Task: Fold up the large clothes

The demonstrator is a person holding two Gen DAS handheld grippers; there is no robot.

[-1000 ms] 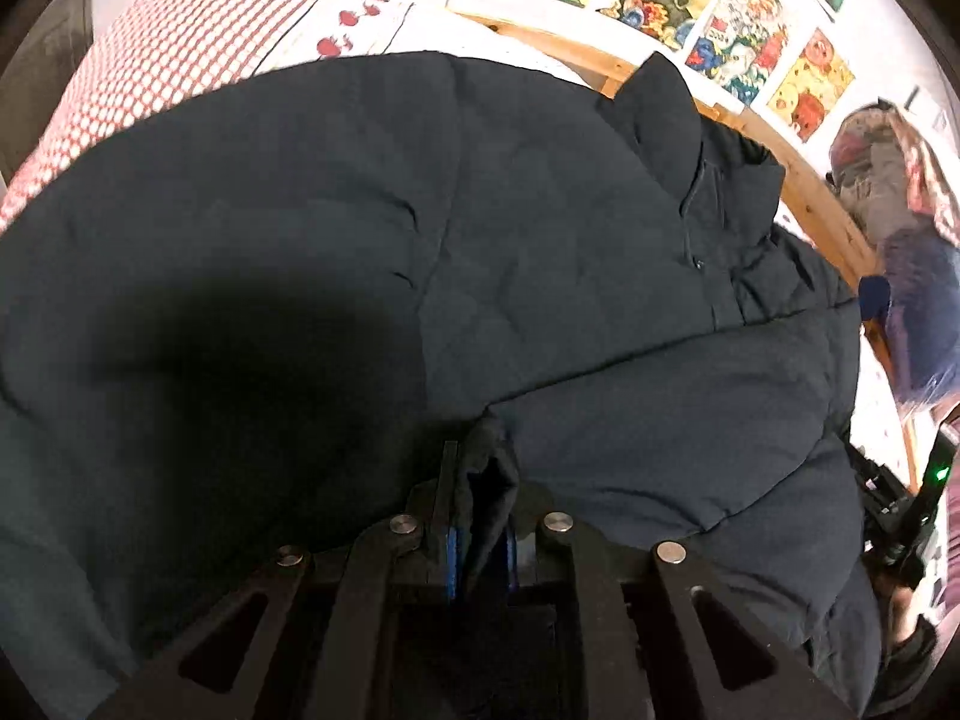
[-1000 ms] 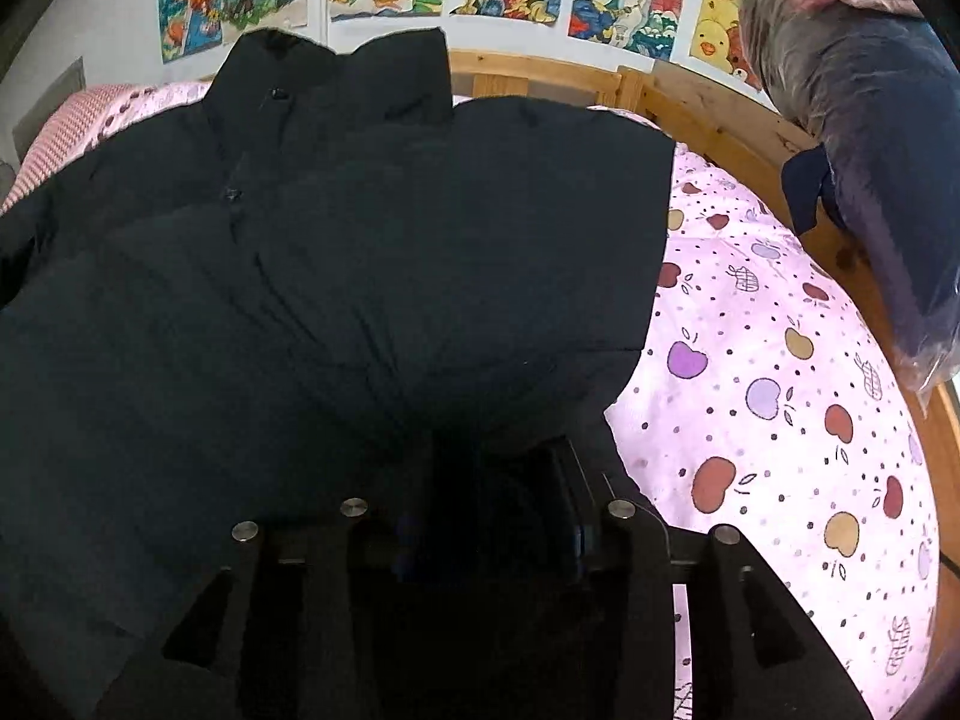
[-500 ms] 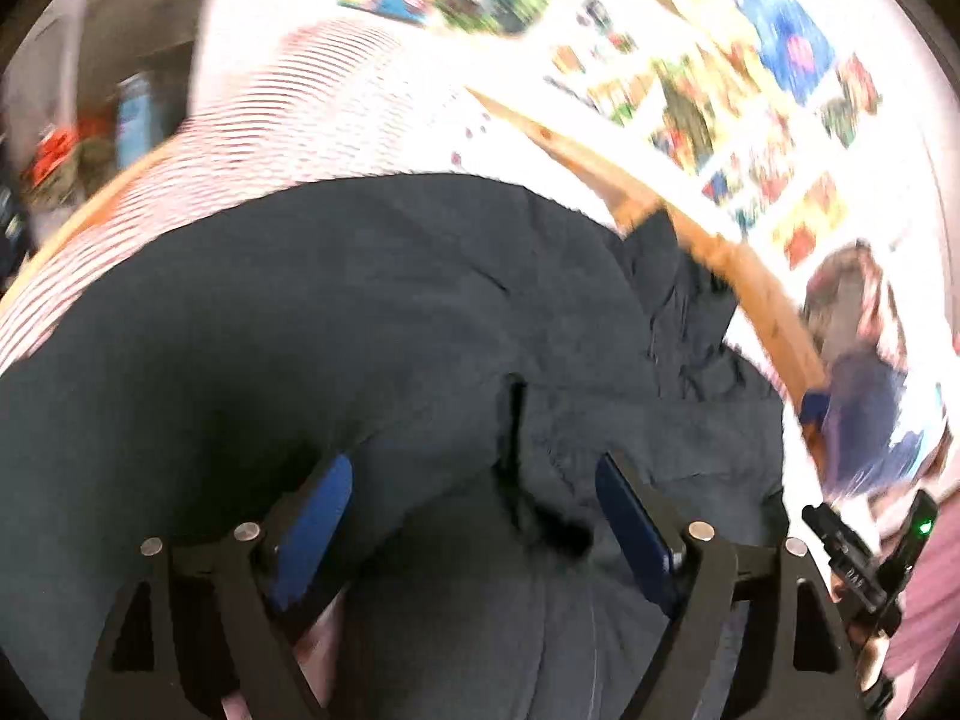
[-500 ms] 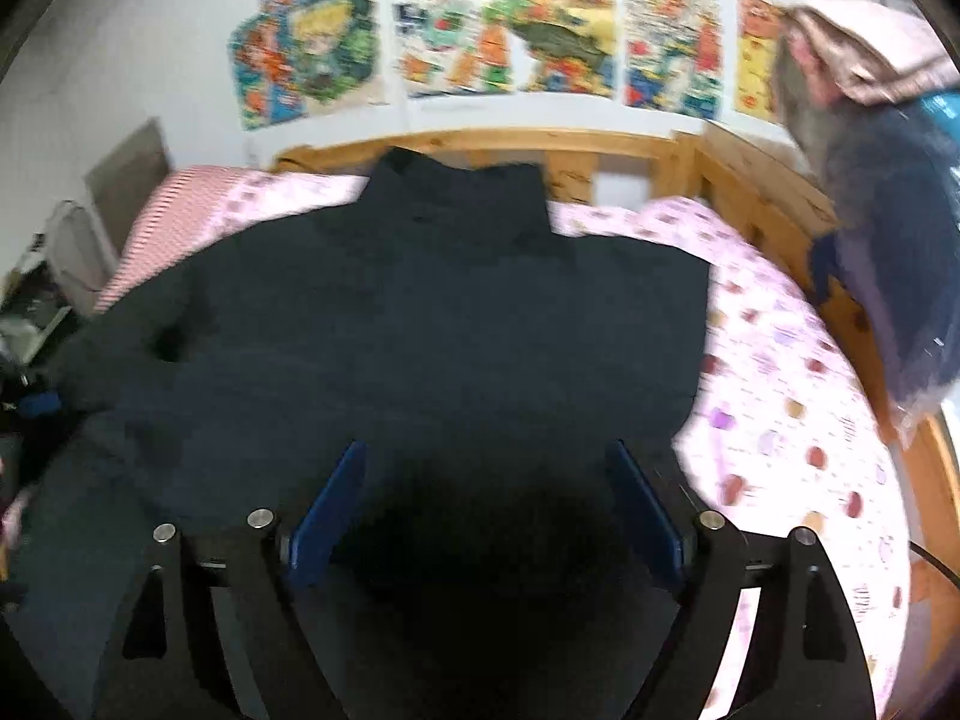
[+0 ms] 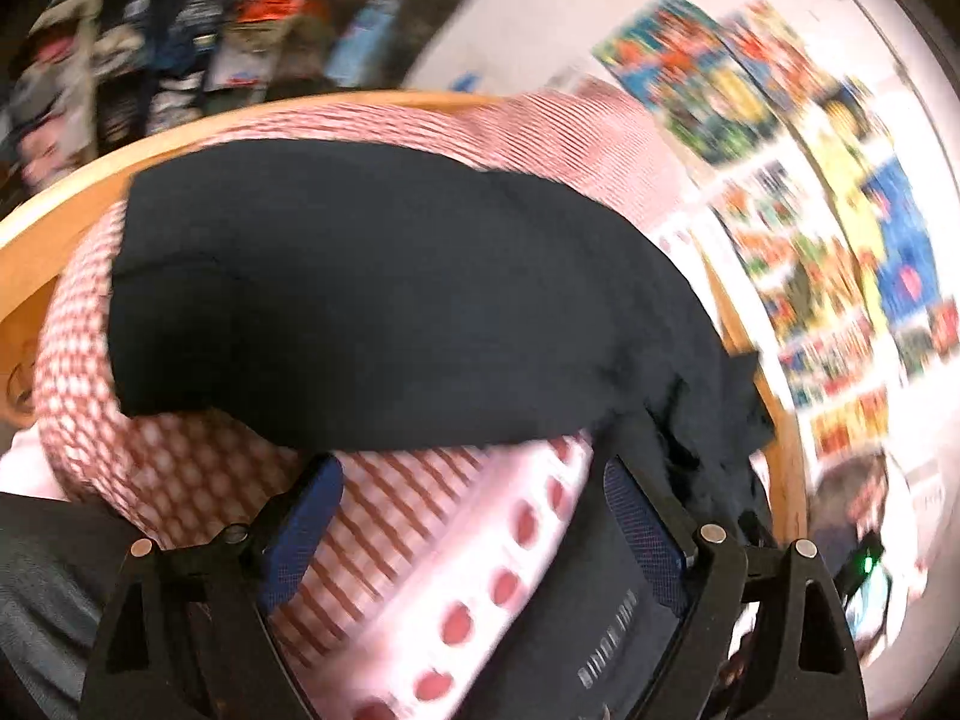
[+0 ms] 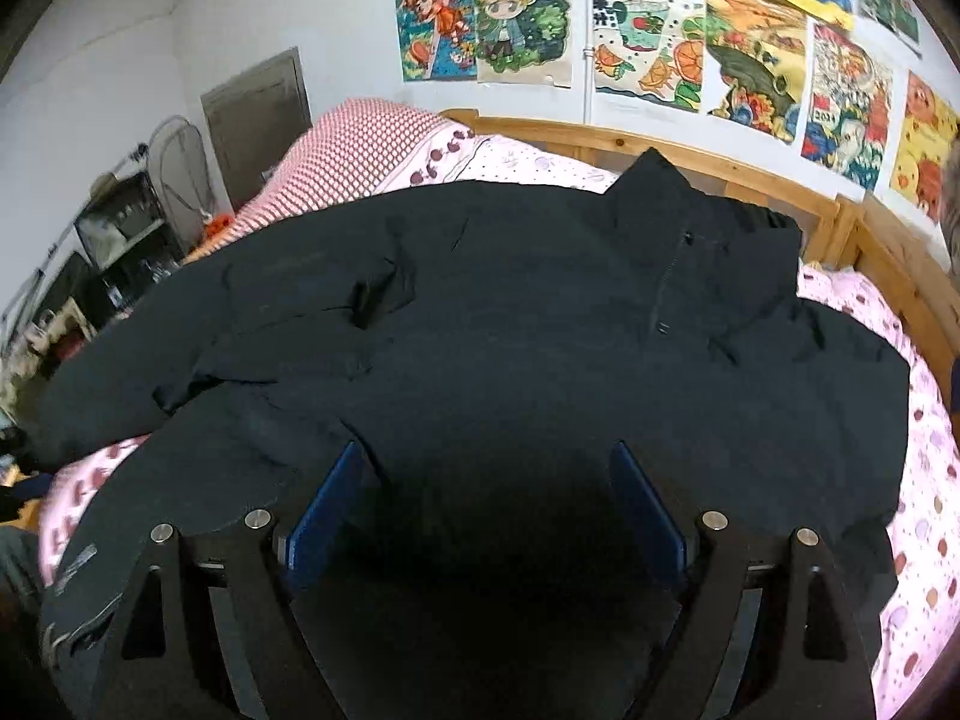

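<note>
- Bed [image 6: 936, 468]: wooden frame, pink spotted sheet, a red-and-white checked pillow [image 6: 354, 144] at its head. It carries the whole workpiece.
- Jacket [image 6: 540, 330]: large and dark, spread across the bed with its collar toward the wall of drawings [image 6: 654, 54]. In the right wrist view the near sleeve on the left side lies folded in over the body. One second ago both claws were pinched on cloth at the near edge; now neither holds any. Judgement: one fold has been laid down and released, and the next grasp is not yet begun.
- Sleeve [image 5: 384, 300]: in the left wrist view a long dark sleeve lies draped over the checked pillow, reaching toward the wooden rail. Judgement: this is the likely next part to fold in.
- Left claw [image 5: 474, 516]: jaws wide apart, nothing between them. Its view has swung from the jacket body a second ago to the pillow end of the bed.
- Right claw [image 6: 486, 510]: jaws wide apart, empty, poised over the near hem, and drawn back higher than half a second ago.
- Hard to make out: the left wrist view is smeared by motion, so the shelves behind the bed and the drawings cannot be read. A printed label on the dark cloth beside the left claw's right finger is illegible. The near hem under the right claw is lost in shadow, and whether the claw touches it cannot be told.
</note>
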